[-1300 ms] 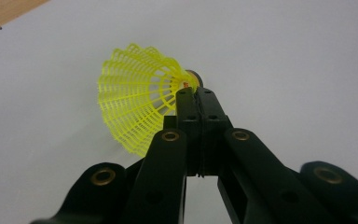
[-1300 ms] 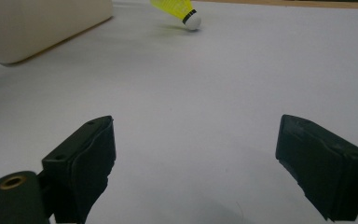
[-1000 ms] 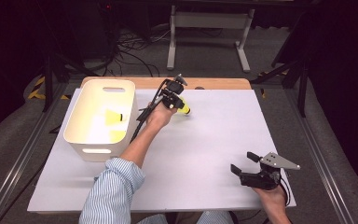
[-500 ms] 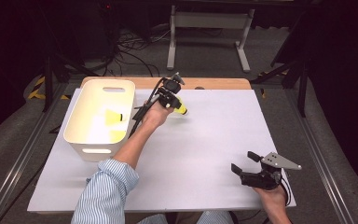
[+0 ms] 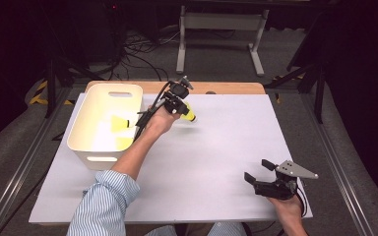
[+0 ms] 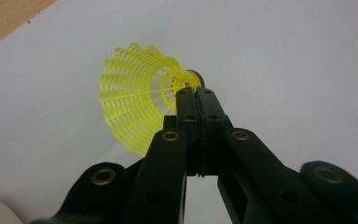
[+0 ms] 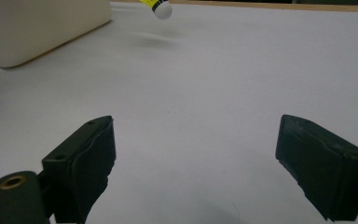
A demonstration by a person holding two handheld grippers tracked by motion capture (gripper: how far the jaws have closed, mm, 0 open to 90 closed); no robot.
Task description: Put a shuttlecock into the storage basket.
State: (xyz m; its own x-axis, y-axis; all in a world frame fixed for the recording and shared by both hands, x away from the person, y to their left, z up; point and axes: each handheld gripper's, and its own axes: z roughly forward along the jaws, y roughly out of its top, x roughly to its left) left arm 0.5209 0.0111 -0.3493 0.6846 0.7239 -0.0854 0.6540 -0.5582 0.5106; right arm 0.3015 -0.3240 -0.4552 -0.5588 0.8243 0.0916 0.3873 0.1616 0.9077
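left gripper (image 5: 184,109) clamped on a yellow plastic mesh shuttlecock (image 6: 140,100) by its neck, lifted off the white table (image 5: 216,162), far side just right of the cream plastic tub (image 5: 83,147), long axis slanted, cork end pointing down-right, right gripper (image 5: 258,172) wide open, near right

We find the worktop (image 5: 216,162) covered by a white board, with a strip of bare wood (image 5: 226,87) showing along its far edge. Beyond it the grey carpeted floor (image 5: 216,54) carries a tangle of black cables (image 5: 128,56) and a light grey metal stand (image 5: 221,34) on two spread feet. Metal rails (image 5: 27,147) run along the floor on both sides of the worktop. We note yellow-and-black hazard tape (image 5: 42,93) at left. The room behind lies dark; light falls mainly on the worktop.
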